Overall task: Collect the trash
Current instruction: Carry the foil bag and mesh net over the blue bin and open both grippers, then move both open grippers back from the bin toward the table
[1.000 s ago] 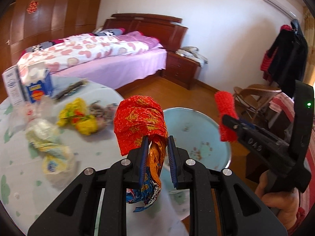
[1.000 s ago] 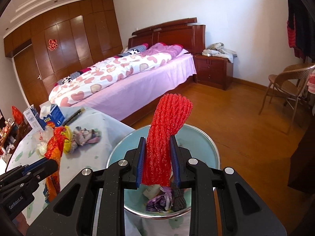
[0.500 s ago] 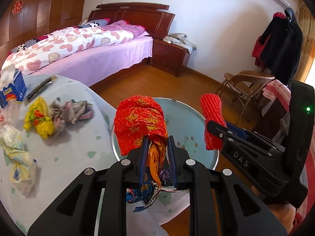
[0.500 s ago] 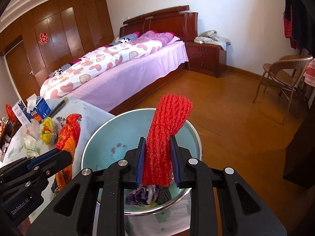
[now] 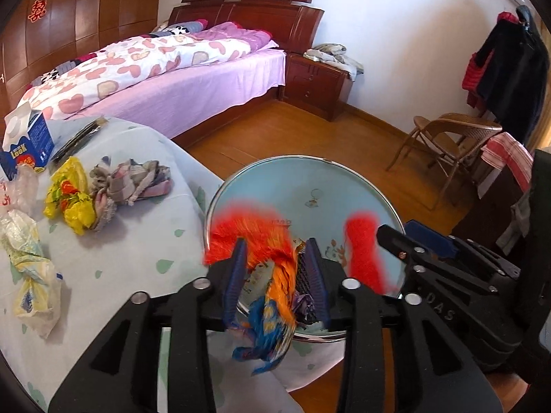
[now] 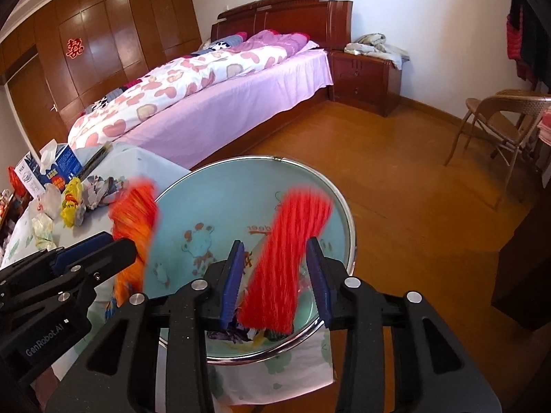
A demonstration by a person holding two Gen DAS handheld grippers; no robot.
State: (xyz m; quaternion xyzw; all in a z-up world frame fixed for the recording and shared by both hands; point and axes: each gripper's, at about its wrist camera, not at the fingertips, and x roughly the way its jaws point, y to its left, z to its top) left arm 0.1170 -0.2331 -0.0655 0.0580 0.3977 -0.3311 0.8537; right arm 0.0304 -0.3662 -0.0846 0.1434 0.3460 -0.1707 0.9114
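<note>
Both sets of jaws have just been opening over the round pale-blue enamel basin (image 6: 179,206), where half a second ago each was clamped on its load. Between the parted blue pads of the left gripper (image 5: 275,272) the crumpled red-and-orange foil wrapper (image 5: 261,241) is motion-blurred, its blue tail hanging below; the pads no longer press it. Between the right gripper (image 6: 275,275)'s equally parted pads, the red foam mesh sleeve (image 6: 292,251) is blurred too, standing tilted and loose above scraps already in the basin.

Only the left wrist view takes in the table's left side in full: a yellow plastic bag (image 5: 69,199) beside a bundled grey checked rag (image 5: 131,182), a knotted pale printed bag (image 5: 31,275) near the left edge, and a blue tissue box (image 5: 27,144) at the far corner. Only the right wrist view shows the cartoon print on the basin's inner wall and the scraps at its near rim. The basin sits at the right edge of the white leaf-print tablecloth (image 5: 103,275).
</note>
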